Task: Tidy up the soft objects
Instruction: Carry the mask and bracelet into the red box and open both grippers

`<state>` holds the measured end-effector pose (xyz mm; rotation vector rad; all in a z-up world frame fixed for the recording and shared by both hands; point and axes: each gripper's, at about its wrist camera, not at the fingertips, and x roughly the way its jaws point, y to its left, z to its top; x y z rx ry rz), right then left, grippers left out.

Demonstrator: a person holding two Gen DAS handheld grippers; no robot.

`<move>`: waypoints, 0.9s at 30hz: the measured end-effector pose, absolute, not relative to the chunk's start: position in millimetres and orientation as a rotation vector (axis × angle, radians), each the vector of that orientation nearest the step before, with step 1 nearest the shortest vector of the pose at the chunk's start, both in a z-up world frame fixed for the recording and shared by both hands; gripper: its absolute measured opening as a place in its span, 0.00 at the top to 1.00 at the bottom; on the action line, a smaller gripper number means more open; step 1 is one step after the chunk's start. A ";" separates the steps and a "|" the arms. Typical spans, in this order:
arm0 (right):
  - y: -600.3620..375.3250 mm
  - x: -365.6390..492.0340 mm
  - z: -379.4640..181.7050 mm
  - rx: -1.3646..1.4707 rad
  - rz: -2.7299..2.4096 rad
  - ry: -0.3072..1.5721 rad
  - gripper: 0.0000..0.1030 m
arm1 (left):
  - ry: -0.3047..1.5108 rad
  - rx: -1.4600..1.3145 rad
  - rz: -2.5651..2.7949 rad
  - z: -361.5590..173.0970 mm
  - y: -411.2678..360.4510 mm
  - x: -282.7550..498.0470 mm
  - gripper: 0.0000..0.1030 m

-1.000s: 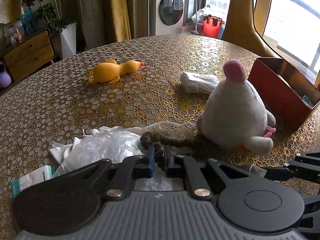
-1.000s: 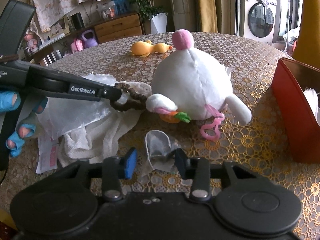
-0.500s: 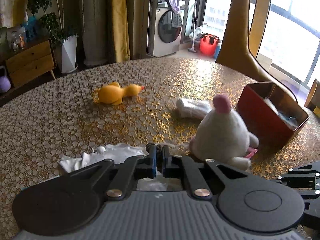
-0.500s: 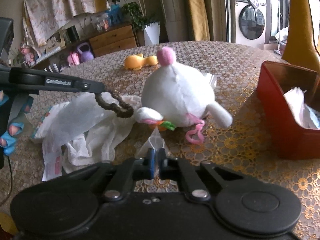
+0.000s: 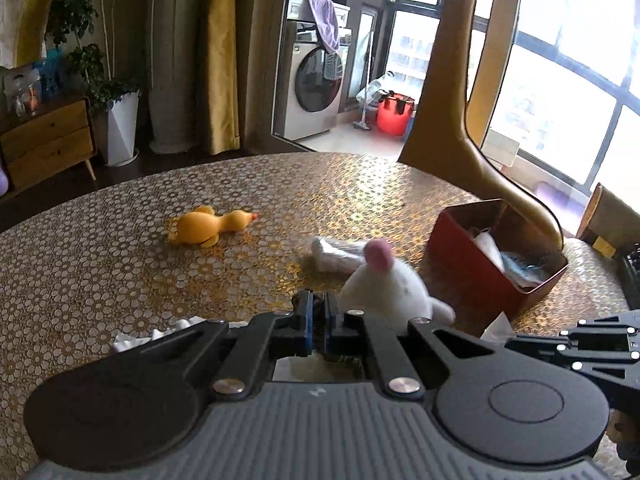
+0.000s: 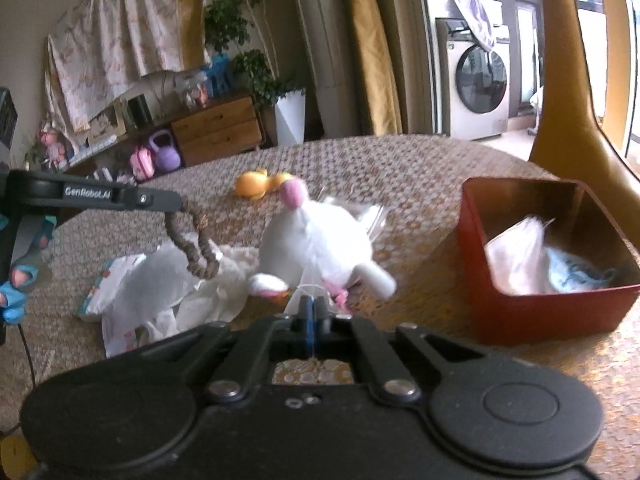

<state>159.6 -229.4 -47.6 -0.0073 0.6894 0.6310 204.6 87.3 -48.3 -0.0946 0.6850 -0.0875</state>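
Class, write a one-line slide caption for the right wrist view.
Right gripper pinches a clear plastic scrap while the left gripper lifts a brown braided loop near the red box.

left gripper (image 5: 318, 322): chunky black plastic body, ribbed grey grip plate, two round silver rivets, blue pads inside the jaws
right gripper (image 6: 310, 316): same black build, silver rivets, small holes in the middle, blue pads too
marking: white "GenRobot.AI" on the left one's side
hand (image 6: 18, 284): bright blue glove
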 end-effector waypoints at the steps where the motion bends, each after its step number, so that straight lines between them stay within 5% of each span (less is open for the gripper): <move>1: -232.8 159.8 -44.9 -0.005 0.631 0.682 1.00 | 0.682 -0.096 -0.094 -44.7 84.7 203.5 0.95; 27: -337.9 199.7 -1.6 -0.039 0.446 0.574 1.00 | 0.651 -0.008 -0.315 -4.3 -61.7 250.8 0.95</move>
